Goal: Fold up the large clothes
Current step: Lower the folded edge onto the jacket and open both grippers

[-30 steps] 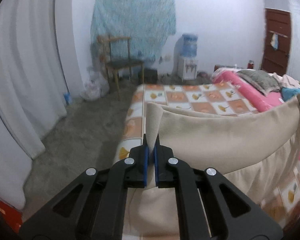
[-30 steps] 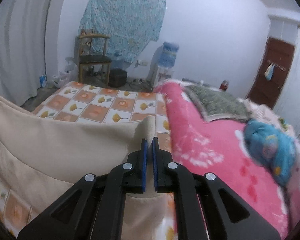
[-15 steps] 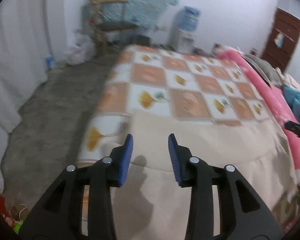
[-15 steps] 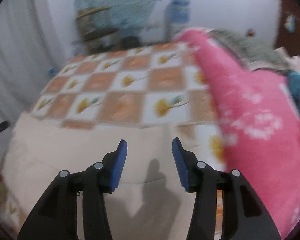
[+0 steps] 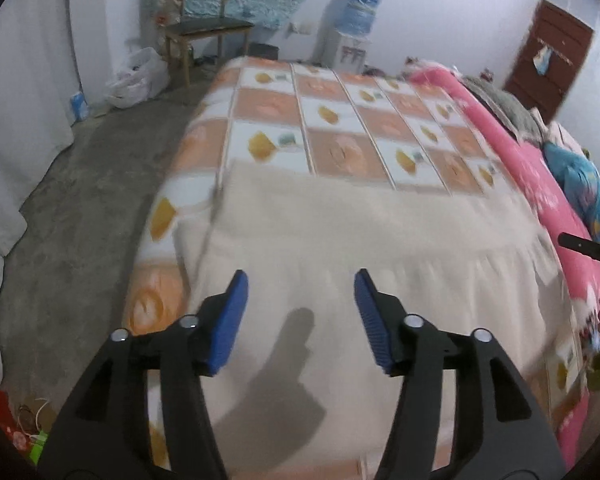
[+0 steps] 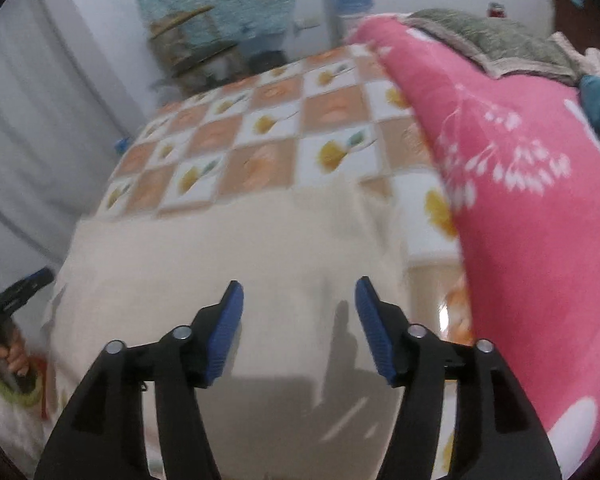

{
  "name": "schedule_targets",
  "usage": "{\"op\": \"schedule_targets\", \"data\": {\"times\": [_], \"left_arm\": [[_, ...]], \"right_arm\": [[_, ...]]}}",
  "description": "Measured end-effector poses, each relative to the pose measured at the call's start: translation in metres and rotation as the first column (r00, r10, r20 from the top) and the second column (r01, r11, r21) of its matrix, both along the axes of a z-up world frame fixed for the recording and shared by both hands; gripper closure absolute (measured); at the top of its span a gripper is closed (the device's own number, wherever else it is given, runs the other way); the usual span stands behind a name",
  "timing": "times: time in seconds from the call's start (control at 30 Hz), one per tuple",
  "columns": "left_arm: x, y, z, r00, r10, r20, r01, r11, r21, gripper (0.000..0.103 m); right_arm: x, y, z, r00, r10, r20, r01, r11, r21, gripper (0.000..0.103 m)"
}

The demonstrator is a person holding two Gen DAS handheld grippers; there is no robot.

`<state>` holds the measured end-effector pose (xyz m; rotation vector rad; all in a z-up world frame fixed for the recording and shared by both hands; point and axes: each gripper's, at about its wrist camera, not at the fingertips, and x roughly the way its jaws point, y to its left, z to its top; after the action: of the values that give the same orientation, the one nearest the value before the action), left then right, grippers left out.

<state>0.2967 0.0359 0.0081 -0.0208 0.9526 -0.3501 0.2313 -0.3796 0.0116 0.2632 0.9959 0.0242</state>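
Left gripper (image 5: 300,312) and right gripper (image 6: 298,318): jaws apart, empty, above cream garment (image 5: 380,248) spread flat on bed (image 5: 340,120). Soft, limp, light; best gripped at corners or hem.

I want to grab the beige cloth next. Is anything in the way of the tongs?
Nothing visible is. Both the left tongs and right tongs hang open right above the beige cloth, which lies spread on the checkered bedsheet, with only air between.

Left hand-held gripper (image 5: 301,312), right hand-held gripper (image 6: 299,320), black arms, blue ribbed pads, silver screws
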Motion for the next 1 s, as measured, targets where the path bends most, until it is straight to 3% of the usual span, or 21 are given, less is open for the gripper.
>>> {"op": "schedule_targets", "data": {"times": [0.2, 0.33, 0.4, 0.5, 0.63, 0.77, 0.87, 1.0], "left_arm": [[-0.018, 0.007, -0.035, 0.996, 0.059, -0.062, -0.054, 0.996, 0.077, 0.042], [-0.039, 0.009, -0.014, 0.999, 0.046, -0.001, -0.046, 0.998, 0.053, 0.041], [-0.053, 0.007, -0.004, 0.999, 0.016, 0.043, -0.018, 0.998, 0.052, 0.034], [-0.067, -0.002, -0.008, 0.998, -0.013, 0.060, 0.007, 0.996, 0.093, 0.033], [-0.069, -0.008, -0.039, 1.000, 0.022, 0.002, -0.022, 0.979, 0.201, 0.029], [-0.080, -0.005, -0.026, 0.998, 0.035, 0.049, -0.045, 0.974, 0.221, 0.029], [-0.096, -0.012, -0.010, 0.994, -0.015, 0.110, -0.006, 0.981, 0.194, 0.028], [-0.103, -0.036, -0.021, 0.992, -0.082, 0.101, 0.055, 0.968, 0.245, 0.022]], "right_arm": [[-0.005, 0.006, -0.046, 0.993, 0.019, -0.117, -0.029, 0.996, -0.082, 0.036], [-0.020, 0.022, -0.021, 0.998, 0.003, -0.070, -0.015, 0.985, -0.171, 0.035], [-0.034, 0.030, -0.012, 0.999, 0.020, -0.040, -0.027, 0.982, -0.186, 0.026], [-0.046, 0.035, -0.020, 0.999, 0.014, -0.050, -0.025, 0.976, -0.216, 0.019], [-0.050, 0.027, -0.049, 0.995, -0.022, -0.099, -0.001, 0.974, -0.228, 0.012], [-0.056, 0.036, -0.029, 0.996, -0.050, -0.072, 0.030, 0.966, -0.257, 0.012], [-0.066, 0.056, -0.014, 1.000, -0.009, -0.017, 0.005, 0.977, -0.215, 0.012], [-0.065, 0.086, -0.031, 0.999, 0.036, -0.026, -0.041, 0.967, -0.252, 0.008]]}}
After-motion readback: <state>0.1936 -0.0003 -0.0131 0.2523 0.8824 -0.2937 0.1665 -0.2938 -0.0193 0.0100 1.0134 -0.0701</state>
